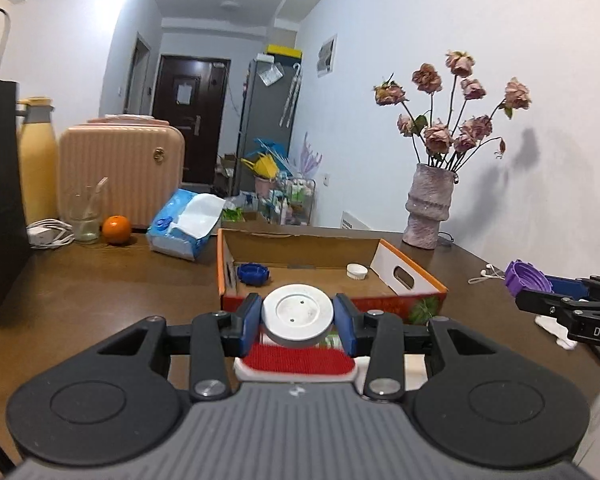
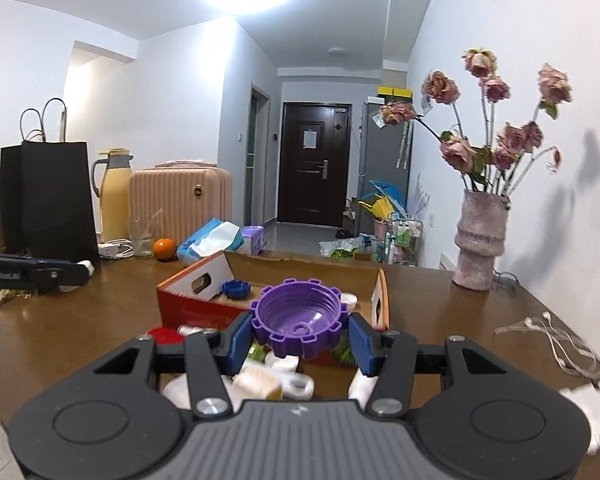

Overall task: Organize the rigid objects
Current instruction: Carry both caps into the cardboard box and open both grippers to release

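Note:
My left gripper (image 1: 298, 318) is shut on a white round lid (image 1: 298, 312), held above the table just in front of the open cardboard box (image 1: 416, 280). My right gripper (image 2: 300, 330) is shut on a purple toothed cap (image 2: 298, 322), also held before the box (image 2: 180, 304); it shows at the right edge of the left wrist view (image 1: 526, 278). Inside the box lie a blue cap (image 1: 253, 274) and a small white cap (image 1: 357, 271). A red-topped white piece (image 1: 296, 364) lies under the left gripper. Several small white pieces (image 2: 296, 386) lie under the right gripper.
A vase of dried roses (image 1: 430, 210) stands at the back right. A tissue pack (image 1: 184, 226), an orange (image 1: 117, 230), a glass (image 1: 85, 216), a pink case (image 1: 122, 170), a yellow flask (image 1: 38, 164) and a black bag (image 2: 48, 200) line the back left. Earphones (image 2: 556, 340) lie at the right.

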### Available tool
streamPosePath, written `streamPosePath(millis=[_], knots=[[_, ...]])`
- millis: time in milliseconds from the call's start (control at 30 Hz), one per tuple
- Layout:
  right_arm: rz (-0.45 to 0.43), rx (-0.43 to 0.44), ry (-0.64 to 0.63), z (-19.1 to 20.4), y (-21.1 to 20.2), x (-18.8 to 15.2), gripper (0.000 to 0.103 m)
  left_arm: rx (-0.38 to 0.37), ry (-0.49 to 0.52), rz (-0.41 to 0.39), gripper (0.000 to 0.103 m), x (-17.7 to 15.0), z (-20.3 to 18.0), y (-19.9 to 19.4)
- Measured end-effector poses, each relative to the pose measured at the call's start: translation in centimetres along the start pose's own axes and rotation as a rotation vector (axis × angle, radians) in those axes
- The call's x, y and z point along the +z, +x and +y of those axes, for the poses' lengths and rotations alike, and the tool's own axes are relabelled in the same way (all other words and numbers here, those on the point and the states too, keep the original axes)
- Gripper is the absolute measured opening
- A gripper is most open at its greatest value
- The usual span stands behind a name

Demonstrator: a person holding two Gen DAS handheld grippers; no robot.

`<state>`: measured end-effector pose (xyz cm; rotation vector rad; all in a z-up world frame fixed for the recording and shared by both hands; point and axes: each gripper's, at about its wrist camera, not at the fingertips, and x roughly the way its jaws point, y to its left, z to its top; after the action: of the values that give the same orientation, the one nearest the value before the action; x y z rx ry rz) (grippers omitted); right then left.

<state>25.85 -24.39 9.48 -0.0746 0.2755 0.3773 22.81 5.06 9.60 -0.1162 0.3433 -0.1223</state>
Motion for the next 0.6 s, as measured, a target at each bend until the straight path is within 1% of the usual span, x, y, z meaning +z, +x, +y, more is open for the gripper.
streamPosePath(millis=[133, 200, 300, 433, 500, 600], knots=[[0.023, 0.03, 0.02, -1.9, 4.3, 2.2, 0.051, 0.005, 0.017, 0.039, 0.04, 2.7, 0.7, 4.7], [0.042, 0.034, 0.033, -2.8, 6.5, 3.2, 0.051, -0.01, 0.025, 0.062, 0.04, 4.2, 1.0, 7.4], [0.086, 0.066, 0.046, -4.2, 10.7, 4.7, 0.051, -0.045, 0.024, 0.112, 0.04, 6.1, 1.5, 11.7], [0.199, 0.13, 0.072, -6.0, 17.4, 6.9, 0.051, -0.098, -0.008, 0.215, 0.04, 8.9, 2.2, 18.4], [0.277, 0.149, 0.089, -6.8, 21.3, 7.9, 0.051, -0.102, -0.011, 0.273, 0.04, 9.8, 2.5, 22.1], [0.392, 0.18, 0.118, -7.7, 26.8, 8.4, 0.05, -0.095, 0.001, 0.354, 0.04, 10.3, 2.8, 26.9]])
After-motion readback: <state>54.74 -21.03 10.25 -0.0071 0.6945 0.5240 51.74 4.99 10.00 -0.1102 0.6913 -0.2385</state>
